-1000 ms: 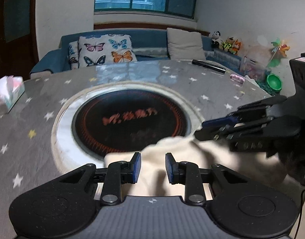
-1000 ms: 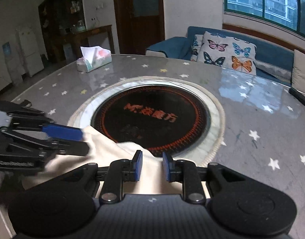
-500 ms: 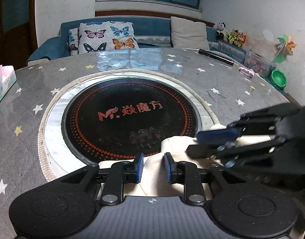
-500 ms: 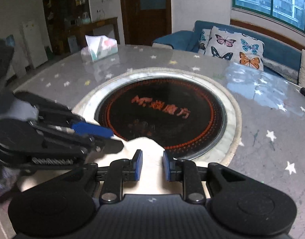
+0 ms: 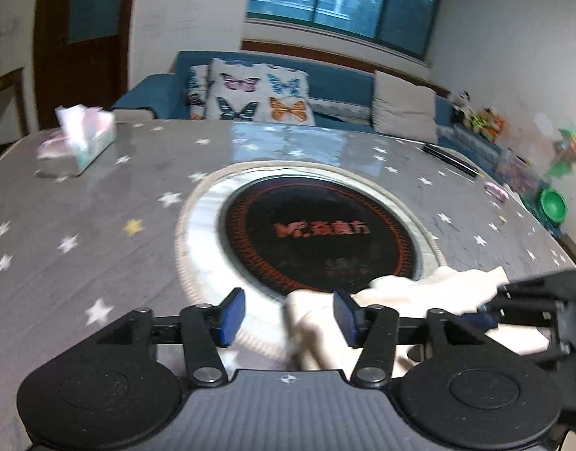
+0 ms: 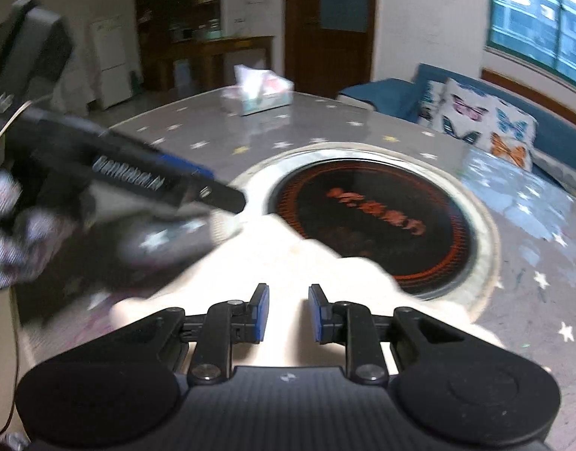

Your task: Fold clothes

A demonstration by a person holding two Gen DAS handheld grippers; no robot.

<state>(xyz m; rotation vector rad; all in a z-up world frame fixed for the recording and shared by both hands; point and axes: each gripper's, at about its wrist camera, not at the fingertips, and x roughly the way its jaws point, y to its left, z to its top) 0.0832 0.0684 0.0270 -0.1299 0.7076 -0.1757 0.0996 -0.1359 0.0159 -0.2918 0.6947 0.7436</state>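
Observation:
A cream garment (image 5: 419, 293) lies bunched at the table's near edge, partly over the rim of the round black hotplate (image 5: 318, 233). My left gripper (image 5: 288, 315) stands open wide, with a fold of the garment close to its right finger. In the right wrist view the garment (image 6: 288, 255) spreads under and between the fingers of my right gripper (image 6: 284, 312), whose narrow-set jaws look shut on it. The right gripper (image 5: 490, 315) also shows at the right of the left wrist view, with the cloth running into its tip. The left gripper (image 6: 227, 195) appears blurred at the upper left.
The grey star-patterned table (image 5: 100, 225) carries a tissue box (image 5: 81, 143) at the far left, a dark remote (image 5: 451, 158) at the far right and a green bowl (image 5: 552, 205) past the right edge. A blue sofa with butterfly cushions (image 5: 257, 94) stands behind.
My left gripper has opened, let go of the garment, and swung up and to the left. The right gripper keeps its narrow grip on the cloth.

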